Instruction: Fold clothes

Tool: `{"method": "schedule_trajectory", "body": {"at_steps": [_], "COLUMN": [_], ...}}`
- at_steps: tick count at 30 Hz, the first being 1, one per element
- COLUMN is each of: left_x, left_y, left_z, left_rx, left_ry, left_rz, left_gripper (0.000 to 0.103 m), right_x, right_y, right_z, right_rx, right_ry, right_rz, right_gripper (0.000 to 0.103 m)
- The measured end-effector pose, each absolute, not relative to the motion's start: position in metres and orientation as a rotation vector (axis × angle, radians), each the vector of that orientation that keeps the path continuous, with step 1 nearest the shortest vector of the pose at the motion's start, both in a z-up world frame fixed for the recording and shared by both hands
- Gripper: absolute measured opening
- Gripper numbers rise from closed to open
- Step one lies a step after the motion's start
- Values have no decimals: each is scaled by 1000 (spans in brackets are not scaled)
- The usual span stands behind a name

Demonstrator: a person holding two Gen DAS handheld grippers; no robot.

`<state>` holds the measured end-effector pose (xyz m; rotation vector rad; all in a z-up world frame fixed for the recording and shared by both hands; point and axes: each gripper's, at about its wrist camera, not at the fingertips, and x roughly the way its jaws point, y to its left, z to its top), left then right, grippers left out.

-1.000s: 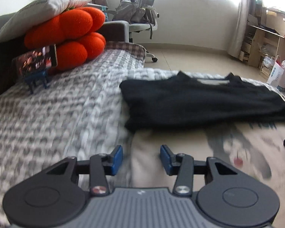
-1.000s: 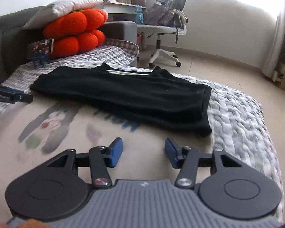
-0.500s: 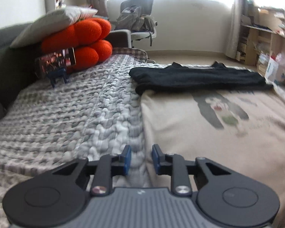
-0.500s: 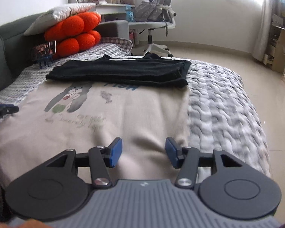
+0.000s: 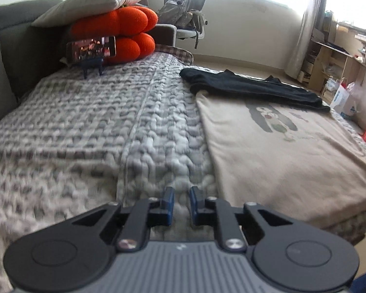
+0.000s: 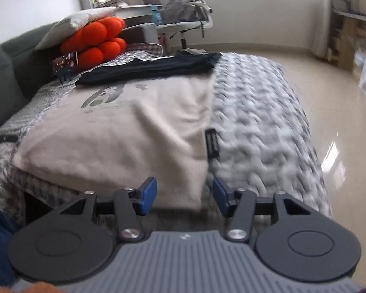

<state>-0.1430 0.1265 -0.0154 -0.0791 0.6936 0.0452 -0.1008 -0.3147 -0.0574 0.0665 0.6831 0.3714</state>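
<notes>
A beige printed garment (image 5: 280,151) lies spread flat on the grey knitted bed cover (image 5: 109,127), and it also shows in the right wrist view (image 6: 114,131). A folded black garment (image 5: 251,89) lies across its far end, also in the right wrist view (image 6: 153,69). My left gripper (image 5: 181,201) is open by a narrow gap and empty, over the bed cover just left of the beige garment's near corner. My right gripper (image 6: 184,195) is wide open and empty, with the beige garment's near right corner between its fingers.
Orange cushions (image 5: 124,36) under a white pillow and a phone on a stand (image 5: 91,50) sit at the head of the bed. An office chair (image 5: 185,17) stands beyond the bed, shelves (image 5: 334,56) to the right. The floor (image 6: 329,78) lies right of the bed.
Both grippers have pulled back from the black garment to the near edge of the bed. The left jaws have narrowed. The right jaws stayed wide open.
</notes>
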Motion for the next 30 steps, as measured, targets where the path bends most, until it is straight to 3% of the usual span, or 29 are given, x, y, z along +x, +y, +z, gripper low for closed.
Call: {"method": "schedule_trajectory", "body": {"at_steps": [16,18,23,30], "left_x": [-146,-145,-141,-142], "left_y": [113,113,103,99], "left_z": [-37,-39,-40,-38], "left_rx": [-224,-238,-212,-217], "left_ry": [776,782,770,758], "left_rz": [-98,-108,-123,-127], "left_gripper": [16,21,26,34], "right_x": [-113,-113,-113,-115], "right_y": [-339,-339,-342,-347], "right_z": [-68,-69,-72,-76], "right_rx": [359,363,361,394], "right_ry": [621,613,604,606], "right_rz": [402,396,361,373], "right_gripper": [55,52,28,26]}}
